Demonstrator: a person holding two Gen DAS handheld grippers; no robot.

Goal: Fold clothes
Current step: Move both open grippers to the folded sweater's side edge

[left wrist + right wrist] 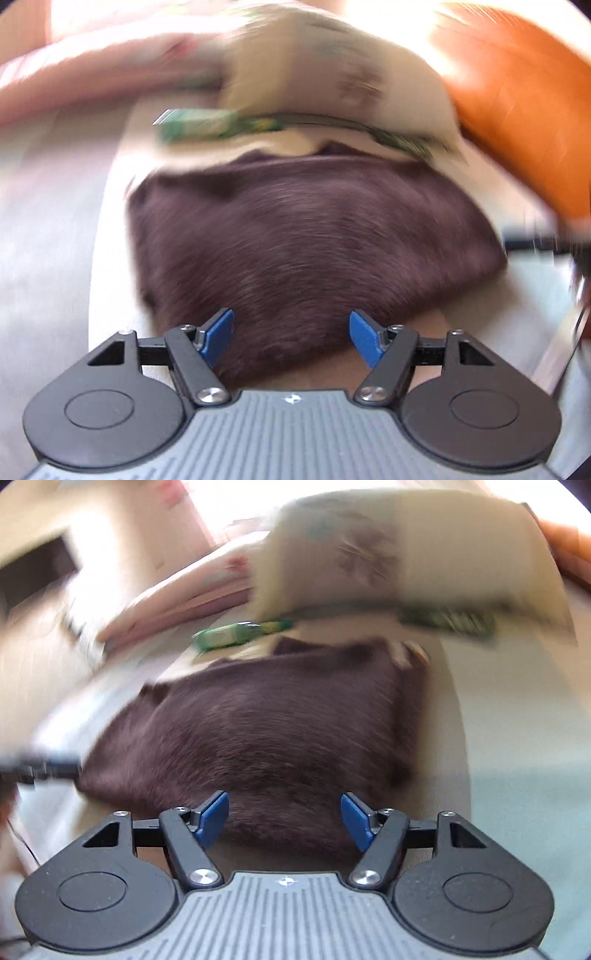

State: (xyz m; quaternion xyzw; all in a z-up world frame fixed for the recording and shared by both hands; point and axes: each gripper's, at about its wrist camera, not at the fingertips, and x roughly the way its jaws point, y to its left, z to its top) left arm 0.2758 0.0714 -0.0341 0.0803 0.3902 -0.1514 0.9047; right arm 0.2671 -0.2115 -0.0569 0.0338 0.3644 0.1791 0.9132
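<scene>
Jaws of the left gripper [291, 338] spread wide, blue pads [218, 336] apart with nothing pinched; same for the right gripper [284, 818], pads [212, 814] parted and empty, gripping nothing

Just ahead of both sets of jaws, and running under the gap between them: the dark brown garment [295, 236], plush-looking, lying as a compact flat packet on the pale bedsheet [107, 258]. Seen from the right too [266, 720], with its near edge right by the pads and a small pale tag-like patch at the far right corner, too blurred to name. Probably already folded at least once, judging by the tidy squared outline; released and left flat so the fold holds

Beyond the jaws, past the garment's far edge: a green packet [240, 633] and a cream patterned pillow [424, 557], set clear of the folding area. Off to the right of the left jaws, an orange cushion [524, 110]; to the left, pink bedding [92, 74]

Both views smeared, so fine detail of creases not readable. Open jaws over the near edge suit either a fresh grasp for another fold or a retreat; cannot tell which
</scene>
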